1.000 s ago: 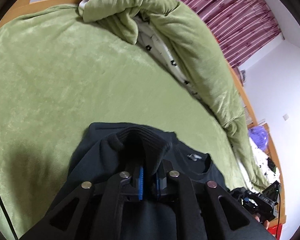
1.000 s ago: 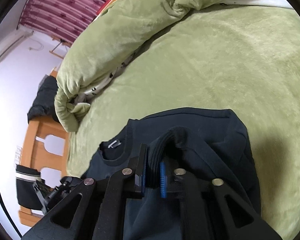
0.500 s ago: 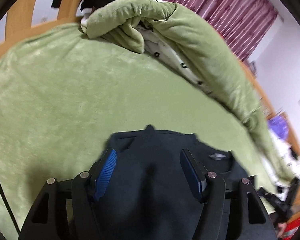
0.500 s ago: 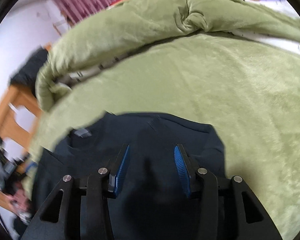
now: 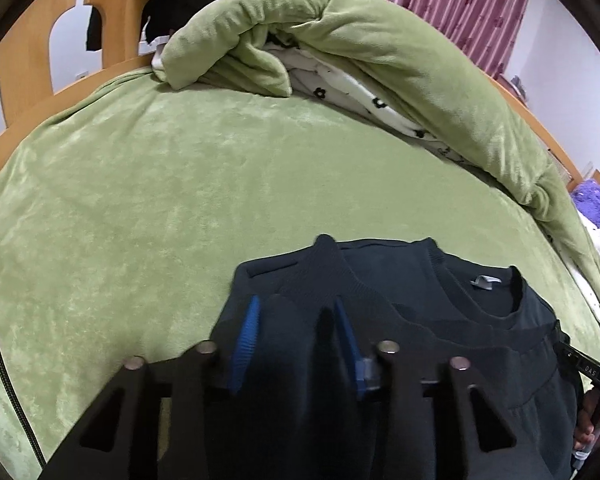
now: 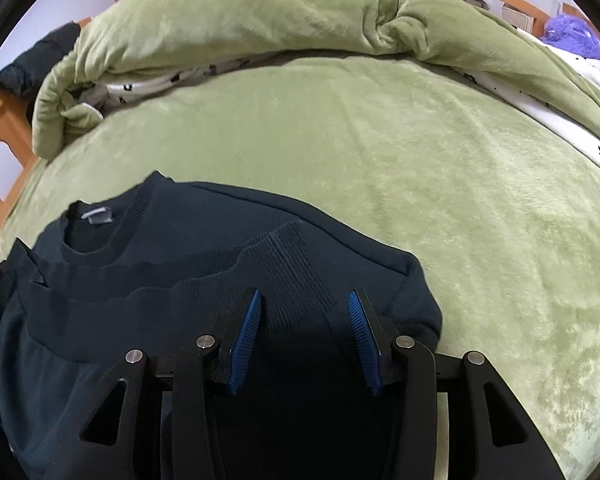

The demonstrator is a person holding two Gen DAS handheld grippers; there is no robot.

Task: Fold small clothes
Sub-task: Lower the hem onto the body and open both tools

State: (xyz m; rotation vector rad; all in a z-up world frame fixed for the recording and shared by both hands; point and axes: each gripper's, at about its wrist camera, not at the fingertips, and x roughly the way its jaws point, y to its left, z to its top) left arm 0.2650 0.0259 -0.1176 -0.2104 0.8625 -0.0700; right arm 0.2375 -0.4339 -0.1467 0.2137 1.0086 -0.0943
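Note:
A dark navy sweater (image 5: 428, 308) lies folded on the green bed cover (image 5: 160, 200), its ribbed hem brought up close below the collar and grey neck label. It also shows in the right wrist view (image 6: 188, 264). My left gripper (image 5: 296, 312) is open and empty, its blue pads hovering over the sweater's left part. My right gripper (image 6: 304, 304) is open and empty over the ribbed hem at the sweater's right part.
A rolled green quilt (image 5: 380, 52) with white flowered lining lies along the far side of the bed (image 6: 260, 20). A wooden bed frame (image 5: 28, 60) stands at the left. A purple object (image 5: 592, 204) sits at the far right.
Both grippers were shut on the sweater's ribbed hem a second ago. They have opened, let the hem drop onto the sweater, and pulled back a little.

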